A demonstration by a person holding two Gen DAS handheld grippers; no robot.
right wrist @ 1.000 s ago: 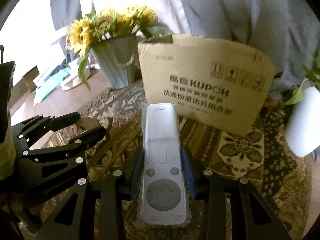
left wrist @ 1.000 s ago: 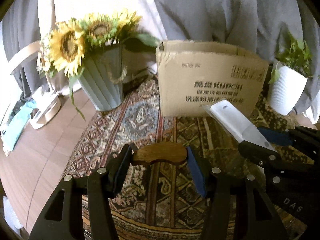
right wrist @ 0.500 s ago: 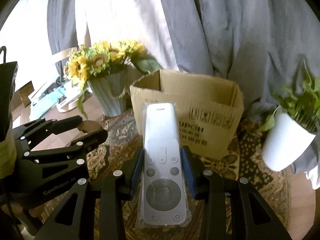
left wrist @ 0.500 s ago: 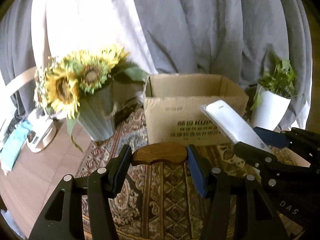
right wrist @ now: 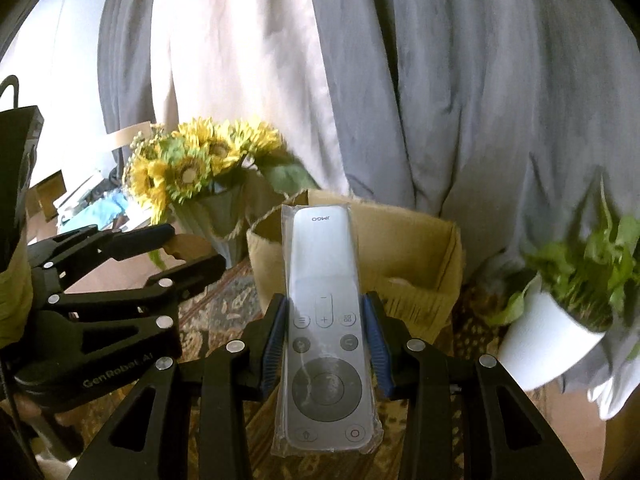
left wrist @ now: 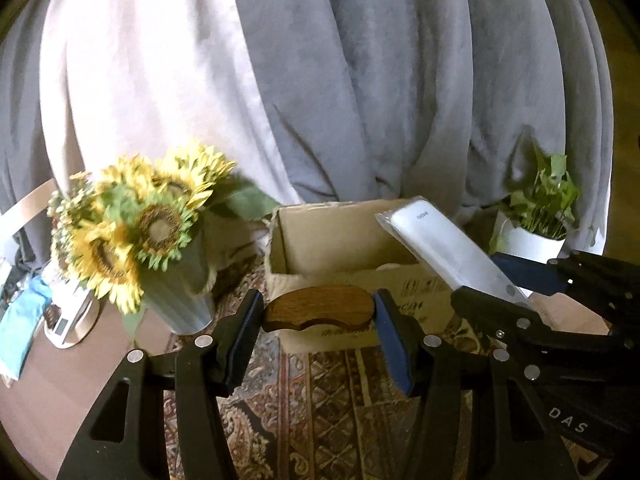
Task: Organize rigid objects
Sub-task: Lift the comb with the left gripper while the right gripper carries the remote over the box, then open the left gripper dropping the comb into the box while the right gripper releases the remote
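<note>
So the open brown cardboard box sits on the patterned woven rug, in front of the grey draped curtain. Ribbed pale vase of yellow sunflowers stands left of it, white potted green plant right.

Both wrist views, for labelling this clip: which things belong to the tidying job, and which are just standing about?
Job:
wooden piece in left gripper
bagged remote in right gripper
open cardboard box

Standing about:
sunflower vase
white potted plant
patterned rug
grey curtain
</note>
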